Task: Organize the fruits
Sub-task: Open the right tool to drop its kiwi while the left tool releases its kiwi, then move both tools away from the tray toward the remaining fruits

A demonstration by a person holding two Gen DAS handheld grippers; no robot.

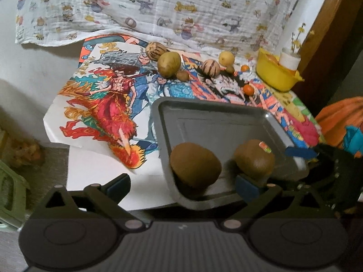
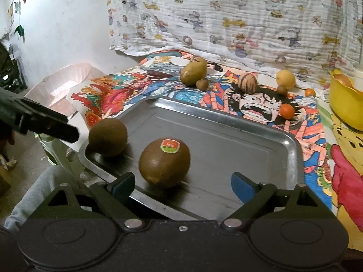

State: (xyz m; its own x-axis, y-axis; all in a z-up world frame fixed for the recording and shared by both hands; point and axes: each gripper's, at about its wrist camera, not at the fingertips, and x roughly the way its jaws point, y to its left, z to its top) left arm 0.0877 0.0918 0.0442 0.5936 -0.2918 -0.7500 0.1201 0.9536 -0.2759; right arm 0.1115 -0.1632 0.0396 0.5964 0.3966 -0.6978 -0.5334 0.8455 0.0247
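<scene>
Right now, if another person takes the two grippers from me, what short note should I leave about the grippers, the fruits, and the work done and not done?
Left gripper: open, holds nothing, at the tray's near left corner.
Right gripper: open, holds nothing, facing the stickered kiwi.
In the metal tray: two kiwis, the stickered one and a plain kiwi near the left rim.
Not yet in the tray, on the printed cloth behind it: a big green-yellow fruit, two striped round fruits, a yellow fruit, two small brown fruits, two small orange fruits.
The yellow bowl stands at the far right.
Left to do: bring the remaining fruits in.
</scene>
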